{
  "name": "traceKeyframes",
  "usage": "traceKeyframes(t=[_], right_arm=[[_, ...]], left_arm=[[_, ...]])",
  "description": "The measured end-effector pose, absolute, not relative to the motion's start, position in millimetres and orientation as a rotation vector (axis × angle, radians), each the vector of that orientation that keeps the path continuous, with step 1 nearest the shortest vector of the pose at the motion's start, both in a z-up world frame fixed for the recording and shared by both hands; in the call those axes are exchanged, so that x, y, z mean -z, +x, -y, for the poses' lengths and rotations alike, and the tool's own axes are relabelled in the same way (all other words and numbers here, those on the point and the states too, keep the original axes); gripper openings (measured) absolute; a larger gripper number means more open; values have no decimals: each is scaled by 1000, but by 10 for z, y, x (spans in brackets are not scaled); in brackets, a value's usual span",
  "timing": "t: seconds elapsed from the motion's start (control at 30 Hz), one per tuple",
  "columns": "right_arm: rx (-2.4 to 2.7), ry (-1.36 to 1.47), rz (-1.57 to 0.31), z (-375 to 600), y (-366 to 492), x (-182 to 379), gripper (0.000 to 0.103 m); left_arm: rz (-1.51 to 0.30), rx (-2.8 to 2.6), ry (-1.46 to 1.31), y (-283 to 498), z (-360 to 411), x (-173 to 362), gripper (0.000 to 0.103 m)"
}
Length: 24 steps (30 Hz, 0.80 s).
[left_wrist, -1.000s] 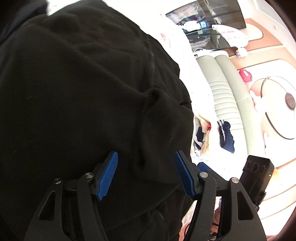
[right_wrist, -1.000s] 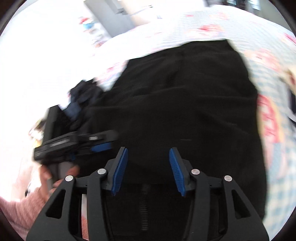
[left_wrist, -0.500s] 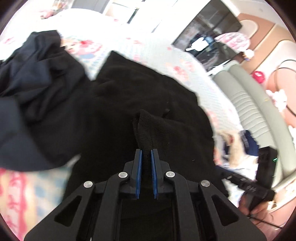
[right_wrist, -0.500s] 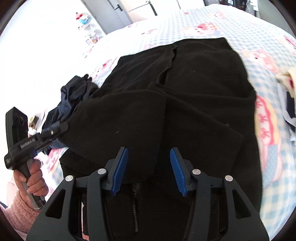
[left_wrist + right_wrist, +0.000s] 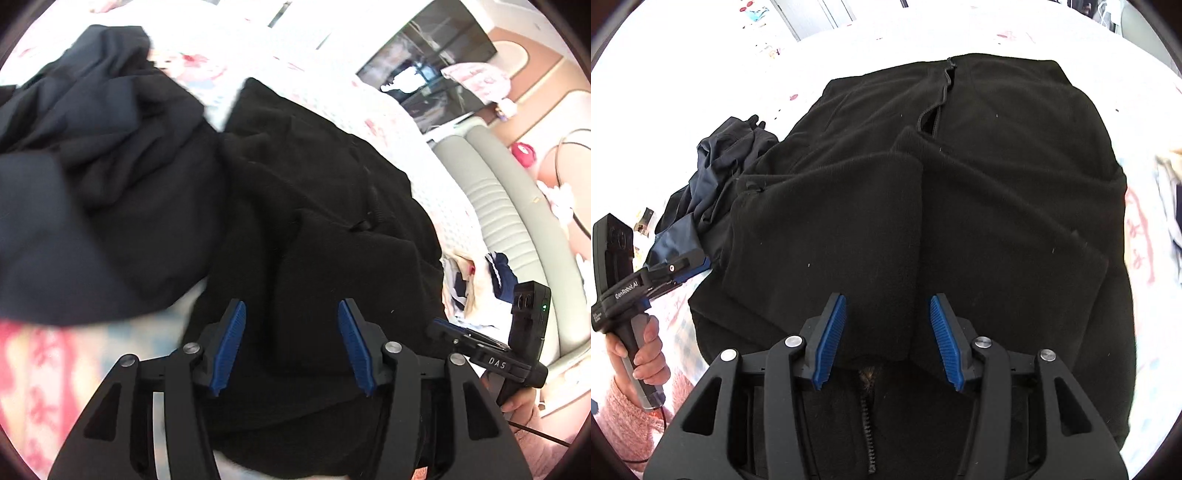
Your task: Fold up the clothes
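Lay spread on the patterned bed (image 5: pixel 1145 229) with both sleeves folded in, black fleece jacket (image 5: pixel 960 192) under left gripper (image 5: pixel 291 347), jaws just opened off it, and right gripper (image 5: pixel 888 341), jaws spread, gripping nothing.

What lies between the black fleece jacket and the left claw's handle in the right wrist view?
A crumpled navy garment lies between the black fleece jacket and the left claw, right wrist view.

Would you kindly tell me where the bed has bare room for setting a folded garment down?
Bare patterned bedsheet lies beyond the black fleece zip jacket, past its far edge, and in a strip along its right side. It is crowded on the jacket's left, where a crumpled navy garment lies against it.
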State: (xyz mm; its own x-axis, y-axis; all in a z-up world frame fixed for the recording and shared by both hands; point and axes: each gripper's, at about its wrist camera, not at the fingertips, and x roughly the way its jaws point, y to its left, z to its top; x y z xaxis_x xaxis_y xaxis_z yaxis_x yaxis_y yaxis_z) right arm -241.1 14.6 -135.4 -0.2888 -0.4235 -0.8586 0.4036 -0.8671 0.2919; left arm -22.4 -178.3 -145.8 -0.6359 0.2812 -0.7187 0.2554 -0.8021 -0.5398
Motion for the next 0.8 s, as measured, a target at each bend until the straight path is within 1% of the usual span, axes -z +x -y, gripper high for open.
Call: traceKeyframes(t=[0.07,0.1,0.13,0.17,0.2,0.23,0.3,0.33,0.4,0.43,0.53,0.57,0.6,0.63,0.7,0.73,0.77,0.8], right_arm=[[2187,1481,-12,-117,-2418,1379,50],[2190,1490,-27,-102,-2413,1398,50],[2193,1501,-38,-96,-2411,1432,50],[2198,1514,-38,-102,-2409,1453,50],[2202,1519,-22,-117,-2400,1449,50],[2209,1511,7,-148,-2391,1434,50],[2201,1422,56,-183,-2339,1339,50],[2188,1355,59,-173,-2294,1266,50],[2185,1322,9,-85,-2260,1209,50],[2188,1340,-11,-35,-2277,1228,50],[2177,1410,-6,45,-2411,1351,49],[2187,1454,-18,45,-2465,1426,47],[2192,1509,-31,30,-2516,1512,49],[2175,1549,2,-11,-2559,1570,49],[2155,1556,52,-96,-2569,1570,49],[2156,1546,49,-123,-2557,1545,49],[2164,1520,38,-142,-2541,1503,49],[2173,1495,51,-177,-2549,1463,49]], left_arm=[[964,-2654,-1464,-374,1753,1587,55],[916,-2690,-1515,-410,1711,1579,53],[863,-2742,-1503,-405,1662,1513,53],[804,-2803,-1441,-365,1605,1396,49],[740,-2830,-1342,-312,1532,1255,40],[678,-2822,-1230,-258,1449,1111,40],[572,-2775,-1107,-220,1291,910,40],[520,-2759,-1094,-242,1224,866,40],[439,-2756,-1172,-386,1192,932,40],[454,-2746,-1220,-490,1219,993,40],[575,-2717,-1385,-812,1418,1227,40],[610,-2712,-1452,-877,1528,1326,34],[643,-2707,-1517,-909,1628,1398,22],[686,-2703,-1527,-892,1712,1399,17],[788,-2690,-1459,-808,1881,1331,19],[810,-2706,-1418,-751,1956,1275,22],[807,-2741,-1370,-683,2022,1201,28],[811,-2764,-1344,-641,2092,1153,28]])
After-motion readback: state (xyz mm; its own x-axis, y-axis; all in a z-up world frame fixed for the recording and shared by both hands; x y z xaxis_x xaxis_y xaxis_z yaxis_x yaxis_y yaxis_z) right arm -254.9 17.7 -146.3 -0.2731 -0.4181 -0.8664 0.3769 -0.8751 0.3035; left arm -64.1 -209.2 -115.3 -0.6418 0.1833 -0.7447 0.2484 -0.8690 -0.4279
